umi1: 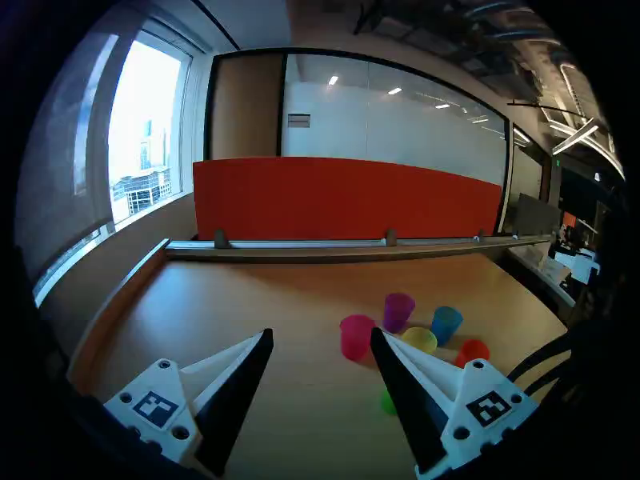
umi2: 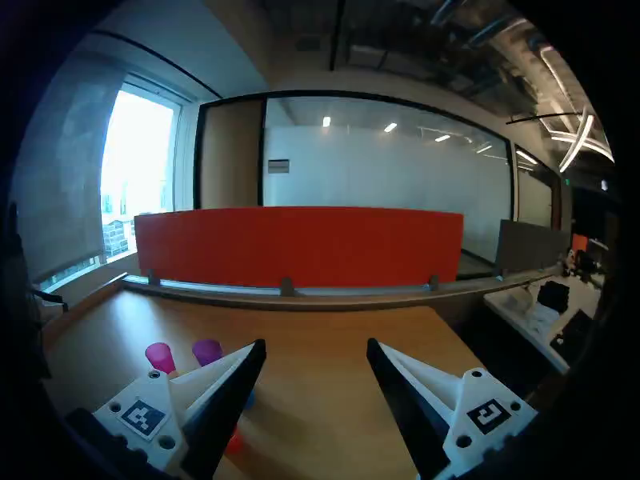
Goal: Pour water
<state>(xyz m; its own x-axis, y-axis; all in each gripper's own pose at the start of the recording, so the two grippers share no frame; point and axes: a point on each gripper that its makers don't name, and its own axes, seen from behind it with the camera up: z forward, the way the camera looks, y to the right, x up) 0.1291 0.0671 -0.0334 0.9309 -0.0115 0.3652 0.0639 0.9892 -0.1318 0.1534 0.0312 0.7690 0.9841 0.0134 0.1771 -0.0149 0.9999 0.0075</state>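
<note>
Several small plastic cups stand grouped on the wooden desk (umi1: pixel 240 312) in the left gripper view: a pink cup (umi1: pixel 356 336), a purple cup (umi1: pixel 398 311), a yellow cup (umi1: pixel 420 339), a blue cup (umi1: pixel 446 324), a red cup (umi1: pixel 472 350) and a green cup (umi1: pixel 388 402) partly hidden behind the right finger. My left gripper (umi1: pixel 320 340) hangs open above the desk, just short of the cups. In the right gripper view the pink cup (umi2: pixel 160 357) and purple cup (umi2: pixel 207 350) peek out behind the left finger. My right gripper (umi2: pixel 314 346) is open and holds nothing.
A red partition (umi1: pixel 344 196) with a metal rail runs along the desk's far edge. A window (umi1: pixel 144 136) is at the left, a glass wall behind. Another desk with dark items (umi2: pixel 552 308) stands to the right.
</note>
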